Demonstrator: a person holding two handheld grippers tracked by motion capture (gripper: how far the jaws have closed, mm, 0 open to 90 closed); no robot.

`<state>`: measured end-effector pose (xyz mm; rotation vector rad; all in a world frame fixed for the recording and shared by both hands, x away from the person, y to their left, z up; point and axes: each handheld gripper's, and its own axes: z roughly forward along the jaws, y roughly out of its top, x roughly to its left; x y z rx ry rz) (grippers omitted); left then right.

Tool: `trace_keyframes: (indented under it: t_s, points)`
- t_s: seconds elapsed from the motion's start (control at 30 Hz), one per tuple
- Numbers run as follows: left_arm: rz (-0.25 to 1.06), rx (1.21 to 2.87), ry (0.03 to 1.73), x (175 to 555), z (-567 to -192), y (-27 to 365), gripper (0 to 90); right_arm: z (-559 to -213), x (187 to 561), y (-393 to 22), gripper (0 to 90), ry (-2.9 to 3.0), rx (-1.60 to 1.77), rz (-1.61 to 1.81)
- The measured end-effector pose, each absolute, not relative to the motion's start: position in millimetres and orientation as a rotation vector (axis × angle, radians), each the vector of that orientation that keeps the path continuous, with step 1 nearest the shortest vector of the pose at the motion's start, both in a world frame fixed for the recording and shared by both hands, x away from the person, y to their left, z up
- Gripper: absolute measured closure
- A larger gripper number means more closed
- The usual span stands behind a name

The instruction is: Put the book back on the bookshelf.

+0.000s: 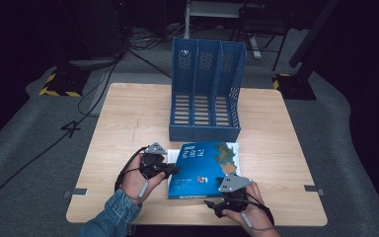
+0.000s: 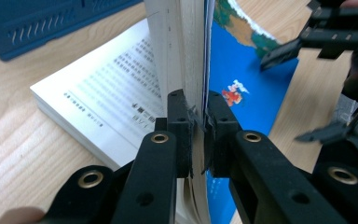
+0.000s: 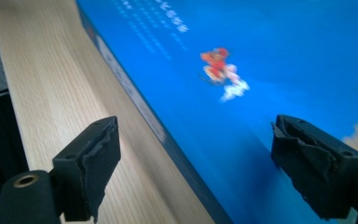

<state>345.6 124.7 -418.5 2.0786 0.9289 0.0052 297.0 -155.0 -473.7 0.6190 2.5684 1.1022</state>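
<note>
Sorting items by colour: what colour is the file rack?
Blue file rack, clearest in the high view.

Item count: one table [image 1: 128, 113]. One blue file rack [image 1: 206, 89], three compartments, far centre. One book [image 1: 202, 170], blue cover, near centre. Two handheld grippers: left gripper [image 1: 170, 169], right gripper [image 1: 212, 206].

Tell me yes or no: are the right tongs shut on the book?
No. The right tongs stand wide open, jaws apart over the book's blue cover, clamping nothing.
</note>
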Motion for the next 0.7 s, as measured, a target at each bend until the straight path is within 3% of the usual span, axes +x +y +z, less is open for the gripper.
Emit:
trace_keyframes:
  t_s: [0.43, 0.57, 0.7]
  points:
    - [0.001, 2.045, 0.940, 347.6, -402.2, 117.0, 83.0, -478.5, 291.0, -118.2, 14.2, 2.400, 0.421, 0.978]
    - [-0.027, 2.033, 0.936, 350.8, -401.3, 115.6, 83.0, -484.5, 294.2, -114.0, 3.3, 2.344, 0.429, 0.976]
    - [-0.029, 2.038, 0.945, 353.3, -403.5, 114.6, 83.0, -492.6, 298.2, -110.9, 0.3, 2.308, 0.382, 0.942]
